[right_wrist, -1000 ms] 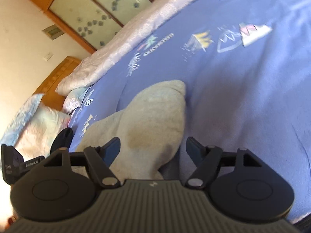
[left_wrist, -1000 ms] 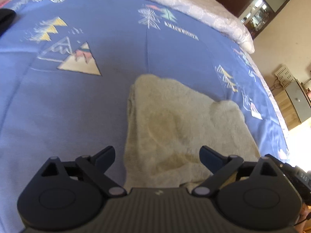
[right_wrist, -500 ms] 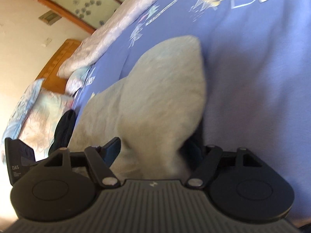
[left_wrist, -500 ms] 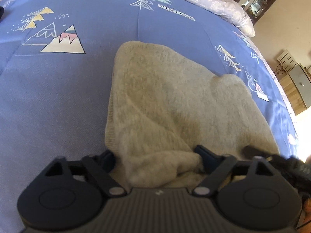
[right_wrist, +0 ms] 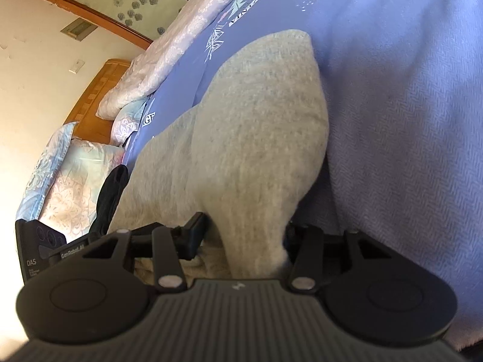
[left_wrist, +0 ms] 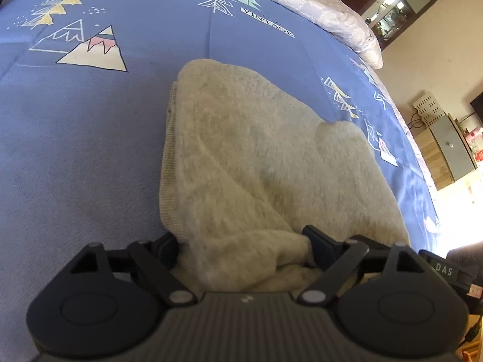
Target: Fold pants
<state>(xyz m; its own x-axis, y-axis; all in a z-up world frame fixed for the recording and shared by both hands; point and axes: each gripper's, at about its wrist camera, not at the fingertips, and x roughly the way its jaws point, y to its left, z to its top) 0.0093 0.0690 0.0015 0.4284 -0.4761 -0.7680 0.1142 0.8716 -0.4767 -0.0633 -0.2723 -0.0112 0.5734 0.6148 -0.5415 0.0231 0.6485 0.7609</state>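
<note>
The beige knit pants lie folded into a thick pad on the blue patterned bed cover. My left gripper has the near edge bunched between its fingers; both pads touch the cloth while the jaws are opening slightly. In the right wrist view the pants rise in a hump, with a shadow under their right side. My right gripper straddles the near corner and its jaws are closing on it; the right finger is mostly hidden behind the cloth. Each gripper shows at the edge of the other's view.
A pale lilac quilt runs along the bed's far side. Pillows and a wooden headboard are on the left, with a black garment beside the pants. A grey cabinet stands off the bed's right edge.
Both grippers have dropped onto the pants' near edge. A second ago their fingers stood wide and empty above the cloth; now the cloth is bunched between them, and the right jaws have narrowed.
</note>
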